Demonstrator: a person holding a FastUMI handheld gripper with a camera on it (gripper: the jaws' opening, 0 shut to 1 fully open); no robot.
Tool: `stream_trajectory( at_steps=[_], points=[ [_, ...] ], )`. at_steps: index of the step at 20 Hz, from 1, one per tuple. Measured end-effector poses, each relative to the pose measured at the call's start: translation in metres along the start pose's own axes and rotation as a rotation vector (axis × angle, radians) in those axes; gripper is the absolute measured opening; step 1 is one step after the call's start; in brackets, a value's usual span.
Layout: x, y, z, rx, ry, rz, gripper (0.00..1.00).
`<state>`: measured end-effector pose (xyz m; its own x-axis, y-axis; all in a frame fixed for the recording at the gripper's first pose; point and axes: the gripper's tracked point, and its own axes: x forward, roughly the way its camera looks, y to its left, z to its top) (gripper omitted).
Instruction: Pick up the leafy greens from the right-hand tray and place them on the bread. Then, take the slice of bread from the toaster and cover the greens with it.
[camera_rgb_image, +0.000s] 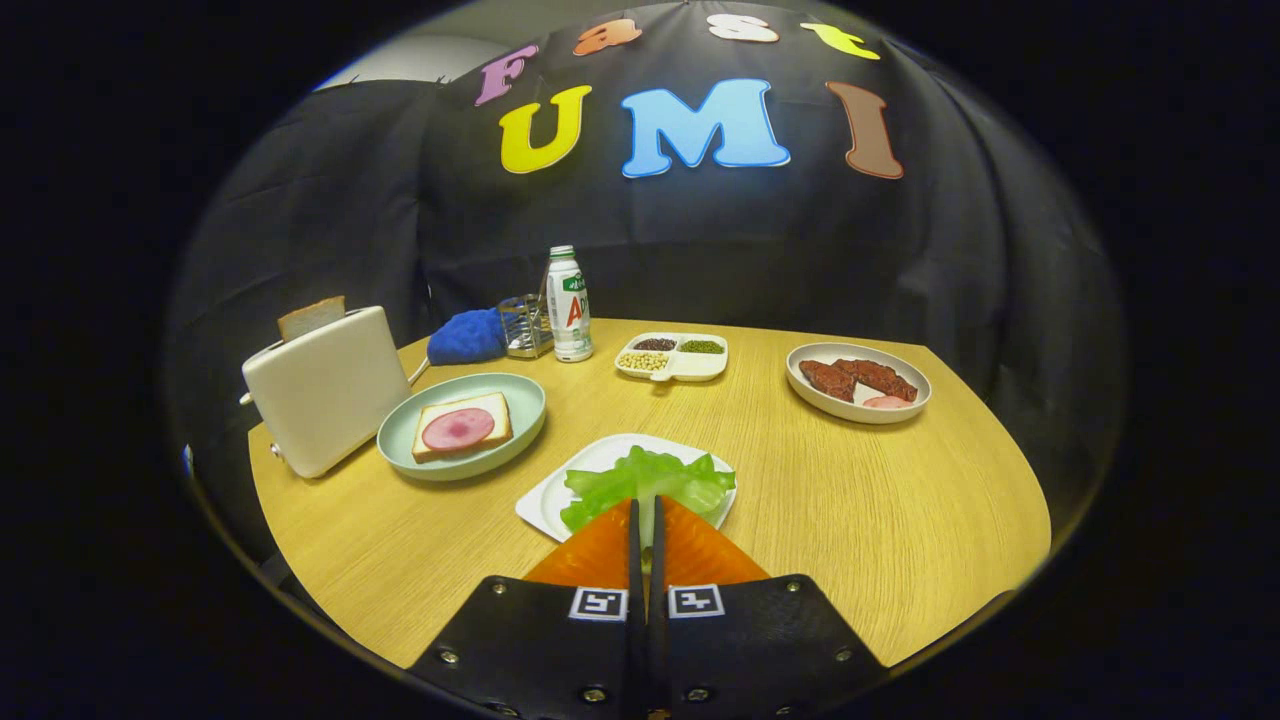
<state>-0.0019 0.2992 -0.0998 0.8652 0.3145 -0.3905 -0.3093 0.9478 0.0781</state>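
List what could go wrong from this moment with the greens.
1. The tongs look closed on the edge of the leafy greens; so thin a pinch may slip on lifting.
2. The leaf may drag the white tray along.
3. On the way to the bread, the leaf may brush the green plate's rim.

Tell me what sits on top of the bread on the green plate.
One round pink ham slice lies on the bread on the green plate. Whatever is beneath is covered. The claw is nearly closed at the greens.
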Motion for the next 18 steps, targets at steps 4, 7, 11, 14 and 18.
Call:
stream_trajectory(
  at_steps=[4,7,11,14,18],
  points=[
    [-0.005,0.017,0.014,-0.017,-0.029,0.027,0.01],
    [-0.002,0.031,0.029,-0.009,-0.057,0.044,0.01],
    [0.006,0.058,0.045,-0.004,-0.082,0.088,0.01],
    [0.016,0.084,0.052,-0.011,-0.089,0.133,0.01],
    [0.036,0.117,0.059,-0.025,-0.085,0.174,0.01]
  ],
)
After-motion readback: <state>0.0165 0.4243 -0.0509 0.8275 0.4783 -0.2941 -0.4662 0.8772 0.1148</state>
